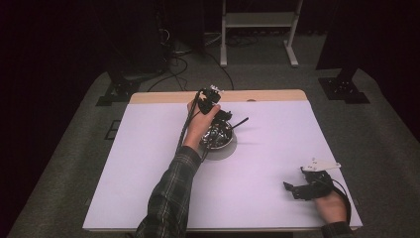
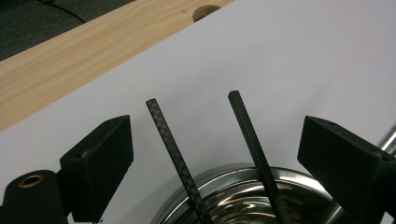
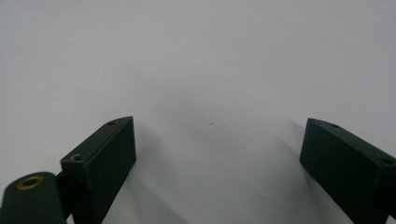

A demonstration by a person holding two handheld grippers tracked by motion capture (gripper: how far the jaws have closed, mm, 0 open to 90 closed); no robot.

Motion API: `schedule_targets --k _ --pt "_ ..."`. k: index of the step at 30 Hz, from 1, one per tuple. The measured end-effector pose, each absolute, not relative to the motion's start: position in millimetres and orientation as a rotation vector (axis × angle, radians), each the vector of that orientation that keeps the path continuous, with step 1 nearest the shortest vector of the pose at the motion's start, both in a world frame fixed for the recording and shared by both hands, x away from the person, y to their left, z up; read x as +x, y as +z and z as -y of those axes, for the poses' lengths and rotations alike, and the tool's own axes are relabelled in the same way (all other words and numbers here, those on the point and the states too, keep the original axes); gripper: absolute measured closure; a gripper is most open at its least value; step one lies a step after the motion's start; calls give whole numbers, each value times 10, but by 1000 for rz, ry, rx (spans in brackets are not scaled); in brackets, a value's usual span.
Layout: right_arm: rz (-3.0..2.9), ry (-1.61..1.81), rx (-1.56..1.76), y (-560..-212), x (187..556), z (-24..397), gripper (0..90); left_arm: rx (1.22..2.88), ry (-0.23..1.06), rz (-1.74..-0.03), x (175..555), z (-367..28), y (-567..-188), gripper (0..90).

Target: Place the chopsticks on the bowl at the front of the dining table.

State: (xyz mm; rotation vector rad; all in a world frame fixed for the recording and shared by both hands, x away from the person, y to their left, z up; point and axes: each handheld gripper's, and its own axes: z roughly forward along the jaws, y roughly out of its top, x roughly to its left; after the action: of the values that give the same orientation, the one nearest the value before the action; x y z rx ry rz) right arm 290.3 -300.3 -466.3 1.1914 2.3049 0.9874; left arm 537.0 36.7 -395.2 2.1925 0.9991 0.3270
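Presently, the left tongs (image 1: 224, 118) are being held over the round shiny steel bowl (image 1: 216, 136), which is standing near the middle of the white tabletop (image 1: 148, 163), a little toward its far wooden edge (image 2: 70, 60). In the left gripper view their jaws are being kept spread wide, and the two thin black chopsticks (image 2: 175, 158) are leaning out of the bowl between them, touched by neither jaw. A grasp of the chopsticks is probably being prepared. For the next move, the jaws should be lowered around both sticks and pressed together evenly, so that neither slips. The right tongs (image 1: 297, 189) are being rested near the right front corner, well apart, spread open and holding nothing.
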Motion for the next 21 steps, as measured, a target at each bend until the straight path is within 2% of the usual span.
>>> schedule_targets --k 21 --pt "-2304 988 1191 -4664 2903 3003 91 2198 322 -1064 5442 -422 -4058 94"
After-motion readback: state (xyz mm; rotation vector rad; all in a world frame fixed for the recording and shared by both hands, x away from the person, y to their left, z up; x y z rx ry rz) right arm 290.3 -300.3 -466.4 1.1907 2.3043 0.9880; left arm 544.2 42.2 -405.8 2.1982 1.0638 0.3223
